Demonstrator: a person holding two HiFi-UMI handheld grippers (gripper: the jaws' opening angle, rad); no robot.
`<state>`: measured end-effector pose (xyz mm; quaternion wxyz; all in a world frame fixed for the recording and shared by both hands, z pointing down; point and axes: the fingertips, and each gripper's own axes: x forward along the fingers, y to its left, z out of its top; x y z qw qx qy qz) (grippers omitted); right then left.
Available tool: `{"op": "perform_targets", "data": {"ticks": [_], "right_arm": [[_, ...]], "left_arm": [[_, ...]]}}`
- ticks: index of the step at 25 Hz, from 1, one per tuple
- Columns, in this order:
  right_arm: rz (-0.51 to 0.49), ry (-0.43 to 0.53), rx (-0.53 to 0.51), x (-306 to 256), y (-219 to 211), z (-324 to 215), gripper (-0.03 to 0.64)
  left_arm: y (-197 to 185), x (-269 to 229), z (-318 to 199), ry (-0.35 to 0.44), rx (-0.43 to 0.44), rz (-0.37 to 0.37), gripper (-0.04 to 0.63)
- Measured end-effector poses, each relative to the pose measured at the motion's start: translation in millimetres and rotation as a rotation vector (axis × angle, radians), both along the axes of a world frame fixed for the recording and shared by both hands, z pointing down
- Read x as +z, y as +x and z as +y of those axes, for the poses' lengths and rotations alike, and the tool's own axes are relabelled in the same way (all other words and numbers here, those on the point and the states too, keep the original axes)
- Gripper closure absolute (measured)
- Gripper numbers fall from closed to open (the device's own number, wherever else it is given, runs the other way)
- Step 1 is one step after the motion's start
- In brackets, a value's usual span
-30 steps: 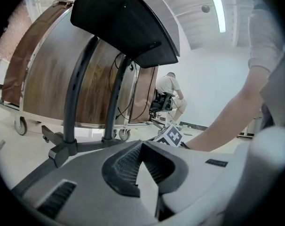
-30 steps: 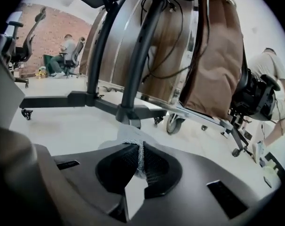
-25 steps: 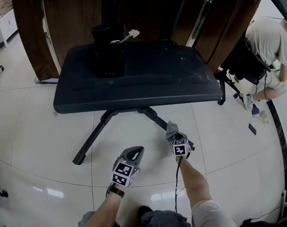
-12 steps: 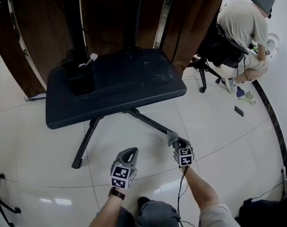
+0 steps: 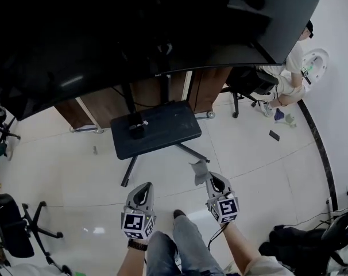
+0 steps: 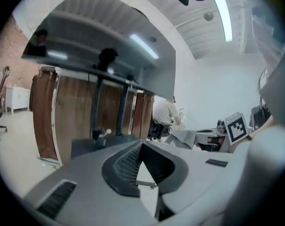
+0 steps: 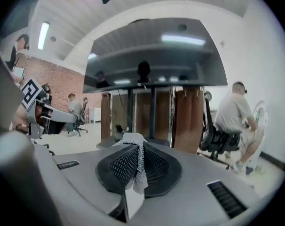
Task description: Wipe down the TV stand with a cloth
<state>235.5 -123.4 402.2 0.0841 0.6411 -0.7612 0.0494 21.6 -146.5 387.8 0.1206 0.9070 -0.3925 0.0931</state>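
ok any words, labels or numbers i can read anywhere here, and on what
None readable.
The cubes on the left gripper and the right gripper: black-and-white square markers, no letters.
The cloth and the TV stand: no print visible.

Cloth (image 5: 200, 171) in right claw (image 5: 212, 179), TV stand (image 5: 169, 125) beyond.

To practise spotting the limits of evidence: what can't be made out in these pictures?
- Cloth: right gripper view, the shut jaws of the right gripper hide most of it.
- White item on the TV stand: head view, too small to identify.
- Dust on the TV stand: head view, too far.
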Motion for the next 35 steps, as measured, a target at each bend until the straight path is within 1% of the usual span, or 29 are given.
{"op": "perform_targets", "data": {"ticks": [1, 3, 4, 6, 7, 9, 11, 13, 15, 18, 20, 22, 26, 30, 35], "right_arm": [[0.015, 0.042, -0.001, -63.2, -6.9, 13.5, 0.612], [-0.001, 0.119, -0.010, -182.1, -22.7, 41.8, 0.612], [-0.019, 0.147, -0.021, -233.3, -32.8, 58.4, 0.612], [-0.056, 0.191, -0.047, -316.4, -53.8, 94.7, 0.612], [-0.074, 0.214, -0.059, -349.2, -62.2, 110.9, 0.612], [-0.107, 0.267, -0.085, -397.5, -73.7, 133.2, 0.612], [-0.147, 0.291, -0.090, -420.3, -81.6, 159.2, 0.612], [-0.188, 0.275, -0.070, -426.0, -86.8, 190.5, 0.612], [-0.207, 0.266, -0.065, -429.4, -90.7, 205.3, 0.612], [-0.191, 0.283, -0.096, -444.3, -94.5, 207.5, 0.612], [-0.175, 0.293, -0.115, -454.1, -94.4, 210.0, 0.612], [-0.180, 0.321, -0.120, -461.0, -91.3, 207.5, 0.612], [-0.166, 0.366, -0.129, -465.3, -90.6, 202.1, 0.612], [-0.162, 0.360, -0.128, -464.6, -91.7, 204.6, 0.612], [-0.153, 0.337, -0.130, -458.2, -92.5, 206.8, 0.614]], "left_arm": [[-8.4, -57.6, 13.7, 0.016, -0.010, -0.002, 0.572], [-27.0, -161.5, 40.2, 0.045, -0.034, -0.014, 0.572], [-37.9, -206.5, 54.4, 0.054, -0.049, -0.016, 0.572], [-57.8, -281.5, 84.3, 0.067, -0.077, -0.005, 0.572], [-64.7, -312.1, 97.8, 0.087, -0.085, 0.001, 0.572], [-75.7, -359.7, 117.2, 0.155, -0.106, 0.011, 0.572], [-89.7, -388.2, 139.2, 0.202, -0.136, 0.006, 0.572], [-102.8, -404.1, 165.2, 0.209, -0.159, -0.005, 0.572], [-109.1, -413.7, 181.6, 0.206, -0.183, 0.007, 0.572], [-99.6, -417.5, 194.8, 0.203, -0.189, 0.020, 0.572], [-88.0, -413.2, 201.5, 0.194, -0.172, 0.002, 0.572], [-81.5, -411.9, 202.7, 0.195, -0.159, -0.018, 0.572], [-86.7, -411.3, 199.1, 0.208, -0.173, -0.026, 0.572], [-94.7, -414.6, 202.7, 0.191, -0.190, -0.028, 0.572], [-92.1, -411.5, 211.3, 0.172, -0.198, -0.017, 0.572]]}}
